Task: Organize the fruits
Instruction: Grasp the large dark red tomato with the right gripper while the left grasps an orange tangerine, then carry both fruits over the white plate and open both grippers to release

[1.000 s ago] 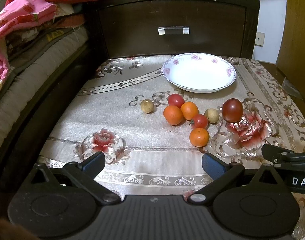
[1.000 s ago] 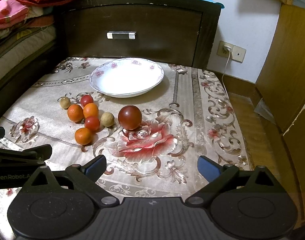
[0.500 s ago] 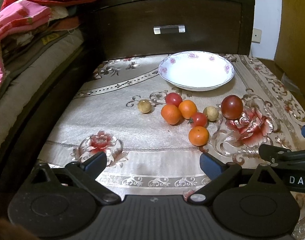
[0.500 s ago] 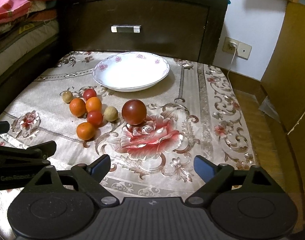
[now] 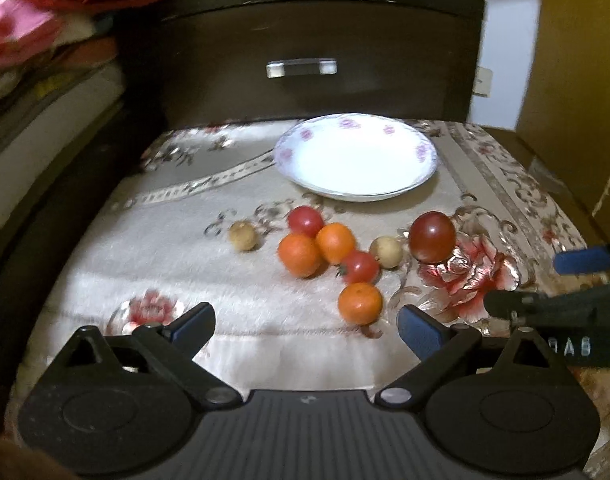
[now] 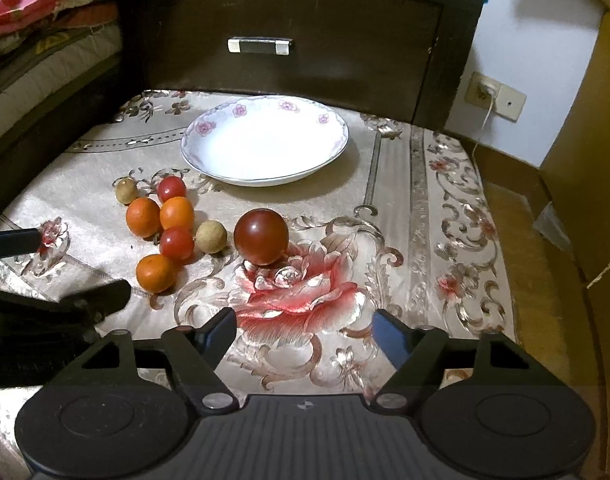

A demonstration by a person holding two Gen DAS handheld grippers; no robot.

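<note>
A white floral-rimmed dish (image 5: 421, 176) (image 6: 329, 156) sits empty at the back of the embroidered cloth (image 5: 165, 264) (image 6: 385, 208). In front of it lie several small fruits: three oranges (image 5: 360, 303) (image 6: 155, 273), two small red tomatoes (image 5: 360, 266) (image 6: 176, 243), two tan round fruits (image 5: 243, 235) (image 6: 211, 237), and a large dark red fruit (image 5: 432, 236) (image 6: 261, 236). My left gripper (image 5: 305, 324) is open, low at the near edge, its span facing the nearest orange. My right gripper (image 6: 305, 330) is open over the embroidered rose, short of the dark red fruit.
A dark wooden drawer front (image 5: 305, 60) (image 6: 297, 48) with a metal handle rises behind the dish. Folded bedding (image 5: 33, 20) is stacked on the left. A wall socket with a plugged cable (image 6: 493, 94) and a wooden panel (image 6: 593, 160) stand on the right.
Both grippers have moved forward toward the fruit, so dish and fruit look larger and nearer. Both stay open. Nothing on the cloth has moved.
</note>
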